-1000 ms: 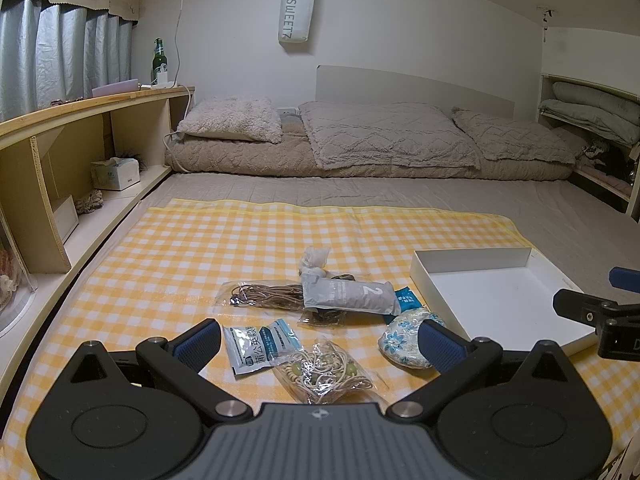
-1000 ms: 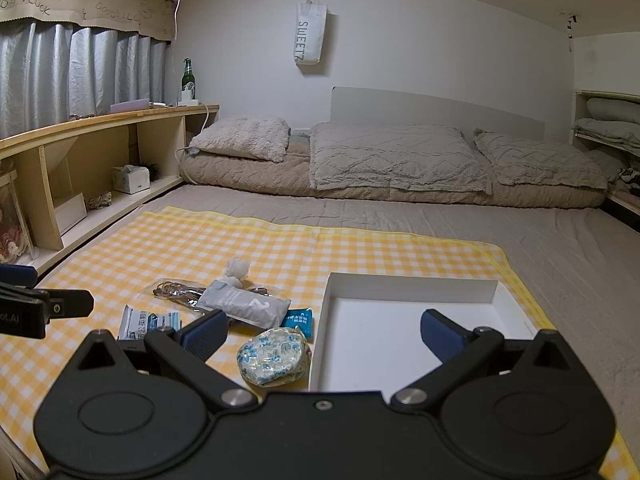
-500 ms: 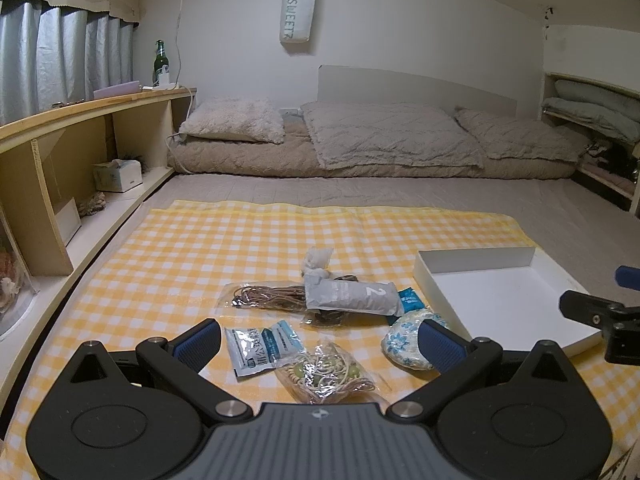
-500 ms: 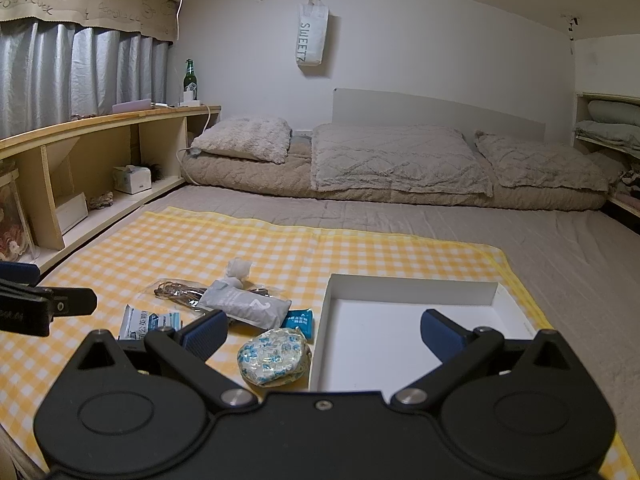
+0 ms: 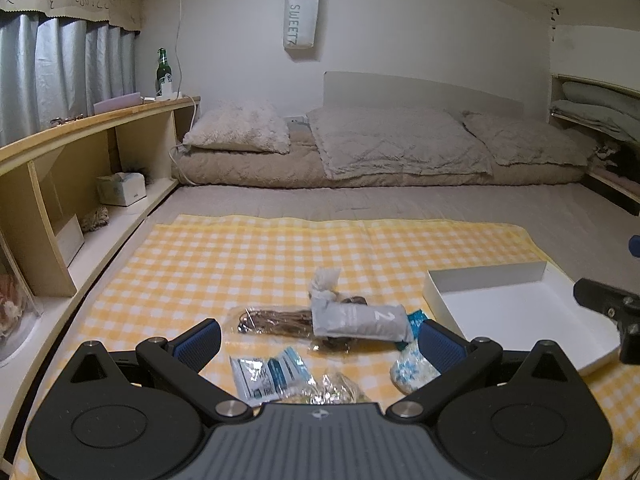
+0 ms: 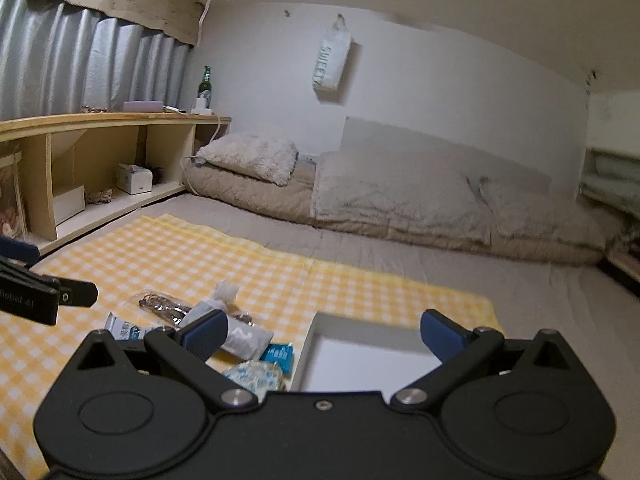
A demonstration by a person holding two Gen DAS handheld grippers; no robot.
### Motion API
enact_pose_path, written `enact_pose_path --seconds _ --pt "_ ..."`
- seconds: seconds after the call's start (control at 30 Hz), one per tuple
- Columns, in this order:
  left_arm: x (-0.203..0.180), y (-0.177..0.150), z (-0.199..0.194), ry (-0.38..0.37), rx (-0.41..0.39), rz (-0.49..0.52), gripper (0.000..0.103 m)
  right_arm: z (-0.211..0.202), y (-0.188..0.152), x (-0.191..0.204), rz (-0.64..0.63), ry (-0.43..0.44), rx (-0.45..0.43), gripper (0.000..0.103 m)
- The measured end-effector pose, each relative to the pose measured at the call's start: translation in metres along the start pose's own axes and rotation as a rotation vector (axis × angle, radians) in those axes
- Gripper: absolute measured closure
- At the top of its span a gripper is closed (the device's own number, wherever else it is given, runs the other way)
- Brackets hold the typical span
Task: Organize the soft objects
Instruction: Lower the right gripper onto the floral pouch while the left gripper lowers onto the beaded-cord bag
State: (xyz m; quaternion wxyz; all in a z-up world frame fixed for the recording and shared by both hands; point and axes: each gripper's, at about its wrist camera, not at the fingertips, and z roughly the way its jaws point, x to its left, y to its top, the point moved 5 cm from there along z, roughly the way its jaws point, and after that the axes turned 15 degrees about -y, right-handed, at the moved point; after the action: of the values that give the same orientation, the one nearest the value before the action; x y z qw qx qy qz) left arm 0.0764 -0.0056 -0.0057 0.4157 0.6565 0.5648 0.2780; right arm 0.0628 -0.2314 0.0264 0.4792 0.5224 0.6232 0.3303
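Several soft packets lie on a yellow checked cloth [image 5: 248, 256]: a grey pouch marked 2 [image 5: 360, 320], a clear bag of brown cord [image 5: 276, 320], a white and blue sachet [image 5: 272, 376], a clear bag of beads [image 5: 336, 390], a blue-flowered round pack [image 5: 412, 370] and a small blue packet [image 6: 278, 356]. An empty white tray [image 5: 516, 320] sits to their right. My left gripper [image 5: 318, 346] hangs open just above the nearest packets. My right gripper [image 6: 322, 338] is open over the tray's near left edge [image 6: 310, 344], tilted.
A low wooden shelf [image 5: 60, 184] with a tissue box runs along the left. Folded bedding and pillows [image 5: 380, 152] lie against the far wall. Grey mat [image 5: 360, 200] stretches beyond the cloth. The right gripper's finger [image 5: 600, 304] shows at the tray's right side.
The right gripper has rolled and swung left, so its view tilts and the packets sit closer under its left finger. The left gripper has dipped slightly nearer the packets. Both stay open.
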Motion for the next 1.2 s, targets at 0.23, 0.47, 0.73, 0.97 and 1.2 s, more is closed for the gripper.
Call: enact_pose_path --seconds 0.23,0.47,0.73,0.97,1.2 --pt "0.006 0.022 0.017 0.018 0.007 0.003 0.000 0.022 0.025 0.010 -0.111 0.056 -0.026 0.000" --pt "0.020 0.021 0.056 0.039 0.093 -0.077 0.000 0.057 0.043 0.027 -0.176 0.119 -0.013 0.000" --pt "0.037 -0.026 0.110 0.064 0.286 -0.218 0.000 0.096 0.029 0.060 -0.381 0.233 -0.051 0.000" --pt "0.046 -0.047 0.151 0.077 0.396 -0.359 0.000 0.114 -0.016 0.082 -0.555 0.367 0.043 0.000" --pt "0.042 -0.064 0.180 0.097 0.502 -0.370 0.000 0.133 -0.048 0.094 -0.643 0.446 0.142 0.000"
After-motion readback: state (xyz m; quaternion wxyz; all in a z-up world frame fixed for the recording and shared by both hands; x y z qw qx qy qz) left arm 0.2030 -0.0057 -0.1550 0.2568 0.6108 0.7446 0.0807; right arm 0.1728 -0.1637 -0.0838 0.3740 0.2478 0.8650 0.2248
